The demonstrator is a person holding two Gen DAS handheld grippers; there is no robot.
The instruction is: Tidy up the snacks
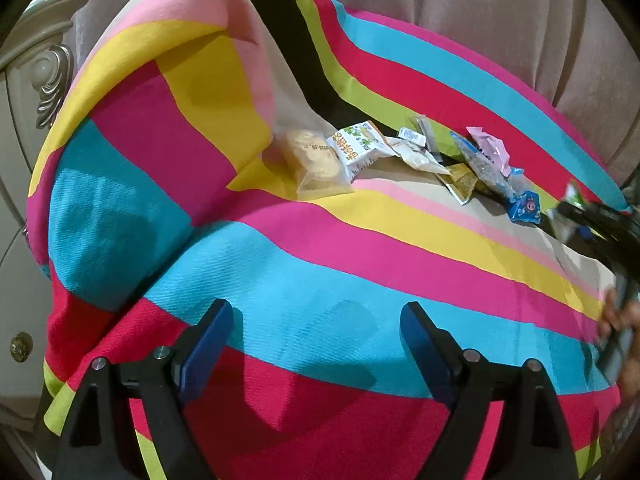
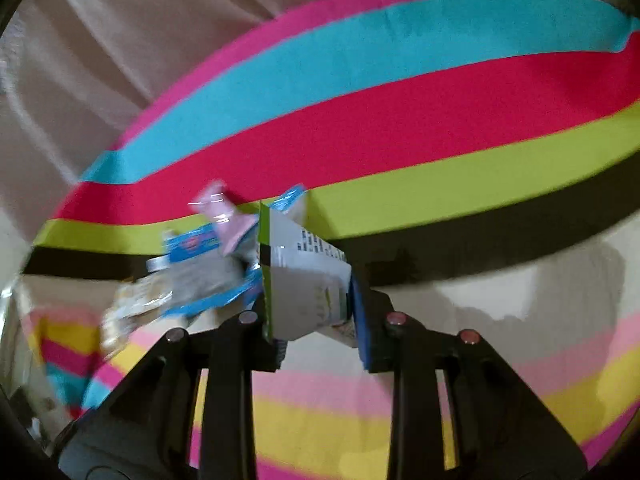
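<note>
- The snacks lie in a loose row on the striped bedspread (image 1: 320, 264), near the pillow (image 1: 152, 160): a clear cookie bag (image 1: 314, 164), a white carton with orange print (image 1: 358, 148), a small yellow sachet (image 1: 464, 182), a pink wrapper (image 1: 490, 148) and a blue packet (image 1: 526, 208), some touching or overlapping.
- The right gripper (image 2: 316, 312) is clamped on a white packet with a green edge (image 2: 304, 280), held just beside the row's pink-and-blue end.
- The left gripper (image 1: 316, 332) hovers over bare bedspread with its fingers spread and nothing between them.
- Judged from this, the work is partway: most snacks sit grouped, and the held packet has yet to be set down.
- No box or tray for them shows in either view.
</note>
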